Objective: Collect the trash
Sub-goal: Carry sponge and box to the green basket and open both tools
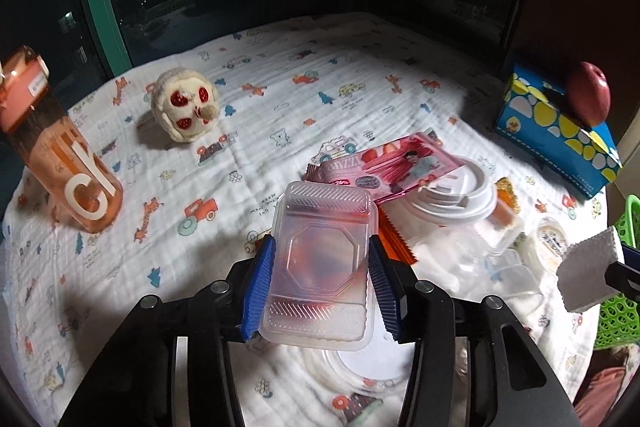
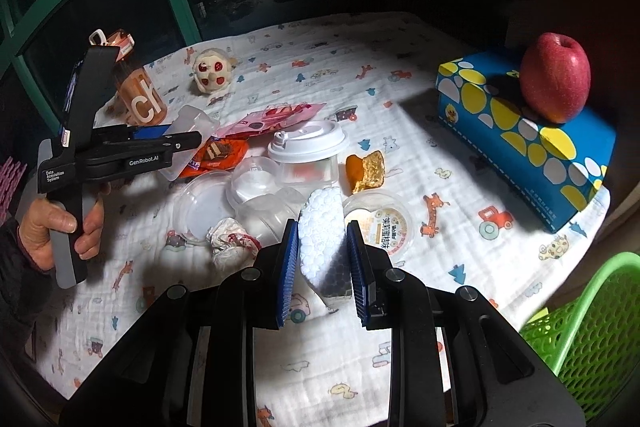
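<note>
We grip clear rectangular plastic tray between left gripper fingers, lifted above cloth. Right gripper clamps white foam chunk; green mesh basket rim right of fingers.

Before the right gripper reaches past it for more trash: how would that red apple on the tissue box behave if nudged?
The red apple is round and sits near the edge of the blue tissue box, so it would probably roll off. It looks solid, likely heavy for its size. Its skin looks smooth, perhaps slippery.
</note>
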The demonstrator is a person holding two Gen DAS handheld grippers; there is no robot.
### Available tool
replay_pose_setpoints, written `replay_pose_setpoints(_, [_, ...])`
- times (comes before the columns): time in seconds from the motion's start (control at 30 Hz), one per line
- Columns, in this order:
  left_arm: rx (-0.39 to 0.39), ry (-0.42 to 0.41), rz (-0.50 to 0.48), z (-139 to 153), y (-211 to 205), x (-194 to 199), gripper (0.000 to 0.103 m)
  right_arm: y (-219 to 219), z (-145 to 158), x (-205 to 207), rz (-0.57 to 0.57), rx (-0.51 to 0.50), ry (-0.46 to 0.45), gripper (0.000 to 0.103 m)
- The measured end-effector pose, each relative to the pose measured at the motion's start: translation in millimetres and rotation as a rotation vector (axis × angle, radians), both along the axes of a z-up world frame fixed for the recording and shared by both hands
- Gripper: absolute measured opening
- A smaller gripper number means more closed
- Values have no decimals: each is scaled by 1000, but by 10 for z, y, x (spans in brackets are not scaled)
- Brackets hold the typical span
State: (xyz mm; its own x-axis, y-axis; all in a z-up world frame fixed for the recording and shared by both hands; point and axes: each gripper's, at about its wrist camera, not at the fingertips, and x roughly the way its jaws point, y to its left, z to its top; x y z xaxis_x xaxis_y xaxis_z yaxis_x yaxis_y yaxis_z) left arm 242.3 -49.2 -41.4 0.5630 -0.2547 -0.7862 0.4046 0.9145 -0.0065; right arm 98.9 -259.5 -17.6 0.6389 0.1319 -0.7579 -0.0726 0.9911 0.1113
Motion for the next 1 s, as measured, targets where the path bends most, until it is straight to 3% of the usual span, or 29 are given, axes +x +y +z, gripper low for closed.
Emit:
replay_pose_setpoints(0.43, [-53, -93, -67, 632, -164, -723, 45, -190, 373, -505, -41, 32, -94, 25])
replay_pose_setpoints(1.0, [-110, -102, -301, 863, -1281, -1579, 45, -1234, 594, -1458, -283, 7, -147, 25])
